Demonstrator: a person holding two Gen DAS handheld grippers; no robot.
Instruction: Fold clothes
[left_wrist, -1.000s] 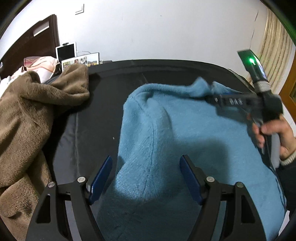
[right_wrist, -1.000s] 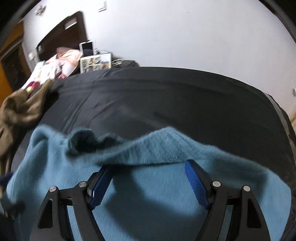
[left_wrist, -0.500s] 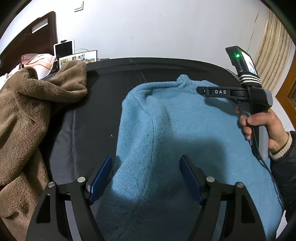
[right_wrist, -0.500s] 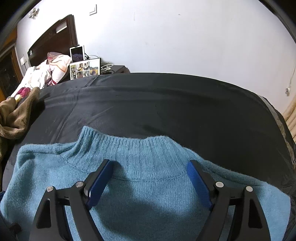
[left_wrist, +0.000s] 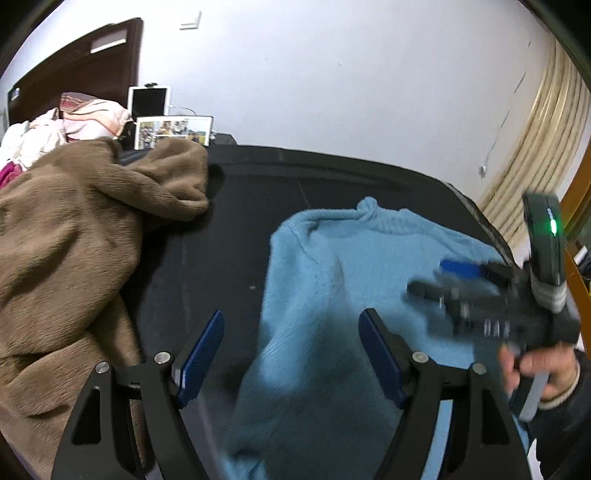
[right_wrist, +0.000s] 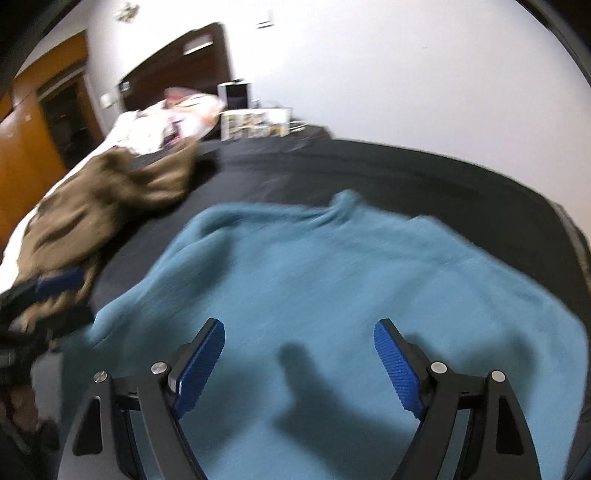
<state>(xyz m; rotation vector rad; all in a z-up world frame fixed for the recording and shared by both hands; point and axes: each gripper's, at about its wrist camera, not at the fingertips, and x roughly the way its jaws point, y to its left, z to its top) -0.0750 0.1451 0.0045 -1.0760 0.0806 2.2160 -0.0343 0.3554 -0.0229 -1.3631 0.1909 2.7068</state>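
A light blue knitted sweater (left_wrist: 332, 266) lies spread on the black bed cover (left_wrist: 240, 206), collar at the far end. My left gripper (left_wrist: 291, 317) hovers open over the sweater's left edge, with cloth below its fingers but not pinched. In the right wrist view my right gripper (right_wrist: 299, 326) stands open above the sweater (right_wrist: 332, 277), casting a shadow on it, nothing between its pads. From the left wrist view the right gripper (left_wrist: 439, 278) appears blurred over the sweater's right side, held by a hand (left_wrist: 535, 365). The left gripper (right_wrist: 37, 291) shows blurred at the left edge.
A brown fleece garment (left_wrist: 74, 240) is heaped on the left of the cover, also in the right wrist view (right_wrist: 103, 192). Pillows and bedding (left_wrist: 85, 118), a tablet (left_wrist: 149, 101) and a photo frame (left_wrist: 173, 131) sit by the headboard. Curtains (left_wrist: 535, 147) hang at the right.
The sweater's collar, raised at my right gripper a second ago, now lies flat. My right gripper has drawn back from it toward the near side. The left gripper moved slightly.
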